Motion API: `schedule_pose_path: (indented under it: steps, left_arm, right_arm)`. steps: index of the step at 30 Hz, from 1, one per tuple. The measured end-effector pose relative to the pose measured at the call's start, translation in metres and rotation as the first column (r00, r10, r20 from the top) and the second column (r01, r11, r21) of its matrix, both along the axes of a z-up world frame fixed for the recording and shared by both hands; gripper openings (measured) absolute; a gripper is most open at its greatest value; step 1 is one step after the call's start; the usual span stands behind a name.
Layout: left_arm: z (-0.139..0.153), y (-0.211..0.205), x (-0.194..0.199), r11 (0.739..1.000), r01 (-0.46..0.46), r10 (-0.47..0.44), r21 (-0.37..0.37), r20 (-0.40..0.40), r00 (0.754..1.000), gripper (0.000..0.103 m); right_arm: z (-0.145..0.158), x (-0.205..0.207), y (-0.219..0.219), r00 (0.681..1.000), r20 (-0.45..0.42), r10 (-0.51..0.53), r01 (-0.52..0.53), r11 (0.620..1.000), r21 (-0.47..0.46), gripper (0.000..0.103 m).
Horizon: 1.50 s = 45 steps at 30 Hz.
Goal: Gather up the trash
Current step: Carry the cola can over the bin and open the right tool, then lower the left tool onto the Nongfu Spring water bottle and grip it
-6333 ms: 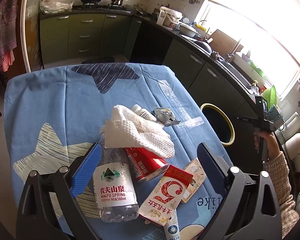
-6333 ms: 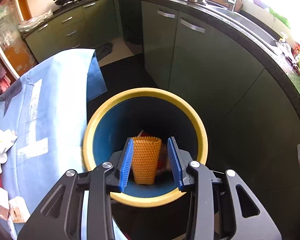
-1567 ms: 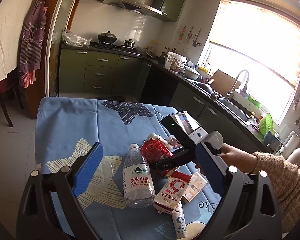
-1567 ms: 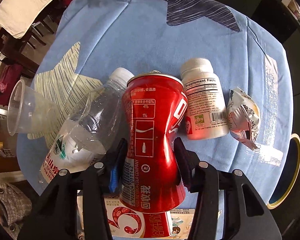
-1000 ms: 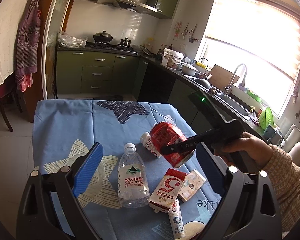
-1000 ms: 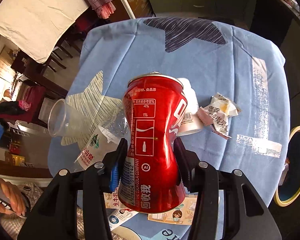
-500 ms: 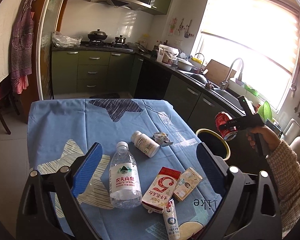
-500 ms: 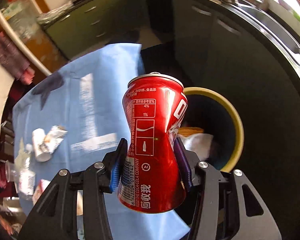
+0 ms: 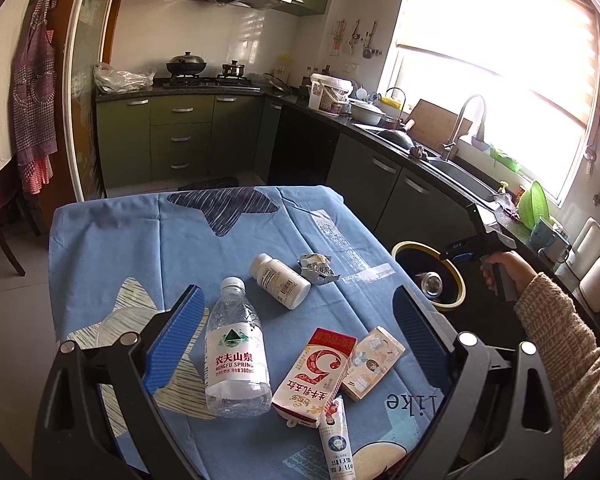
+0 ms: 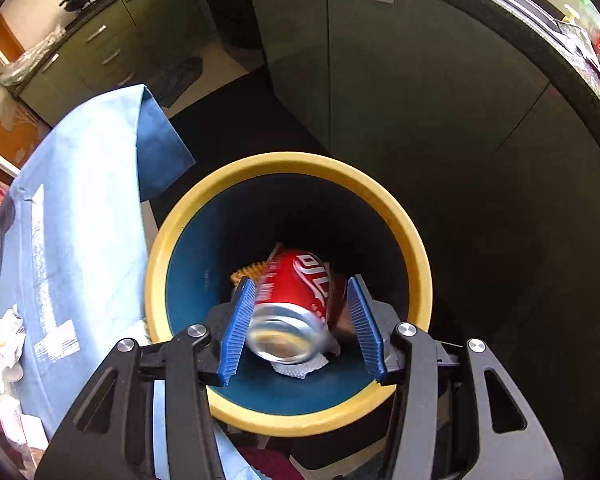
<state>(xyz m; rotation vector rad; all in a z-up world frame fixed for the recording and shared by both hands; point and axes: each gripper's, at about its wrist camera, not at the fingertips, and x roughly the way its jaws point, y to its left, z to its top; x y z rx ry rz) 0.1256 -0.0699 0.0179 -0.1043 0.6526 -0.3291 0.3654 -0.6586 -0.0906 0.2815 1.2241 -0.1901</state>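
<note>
1. Half a second ago the red can (image 10: 296, 292) was upright and pinched in the right gripper (image 10: 300, 320), beside the bin's mouth. Now it lies end-on and blurred inside the yellow-rimmed bin (image 10: 416, 264), its silver end facing the camera.
2. The right jaws are spread directly above the bin. A gap shows between the can and the right-hand pad, so nothing is pinched.
3. Under the can, in the bottom of the bin, I see white paper and something orange and ribbed.
4. From the left wrist view, the person's hand (image 9: 508, 268) holds the right gripper over the bin, which stands just off the edge of the blue-clothed worktop (image 9: 140, 240).
5. The left gripper (image 9: 296, 344) hangs over the worktop with its jaws spread wide and empty.
6. On the worktop, the crumpled wrapper (image 9: 316, 270) lies nearest the bin, with the white pill bottle (image 9: 280, 280) just beyond it. The water bottle (image 9: 236, 356), red carton (image 9: 316, 372), small beige carton (image 9: 372, 356) and tube (image 9: 336, 440) lie farther from the bin, between the left jaws.
</note>
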Motion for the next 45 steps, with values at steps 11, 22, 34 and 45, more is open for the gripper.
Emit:
schedule_pose_path:
  steps: [11, 22, 34, 45]
  left_arm:
    - [-0.048, -0.007, 0.049, 0.999, 0.045, -0.042, 0.008, -0.239, 0.97, 0.091]
    - [-0.104, -0.004, 0.091, 0.999, 0.022, -0.007, 0.026, -0.485, 0.875, 0.09]
    - [-0.127, 0.0, 0.109, 0.998, 0.0, 0.032, 0.057, -0.56, 0.828, 0.09]
    - [-0.147, 0.0, 0.119, 0.999, 0.006, 0.021, 0.044, -0.601, 0.799, 0.064]
  right_arm:
    - [0.059, -0.087, 0.05, 0.967, 0.203, 0.156, -0.173, 0.983, 0.067, 0.055]
    - [0.039, -0.106, 0.092, 0.952, 0.186, 0.245, -0.266, 0.959, 0.097, 0.057]
    - [0.017, -0.104, 0.103, 0.946, 0.164, 0.28, -0.301, 0.945, 0.126, 0.057]
    - [0.015, -0.107, 0.114, 0.938, 0.161, 0.306, -0.328, 0.935, 0.132, 0.06]
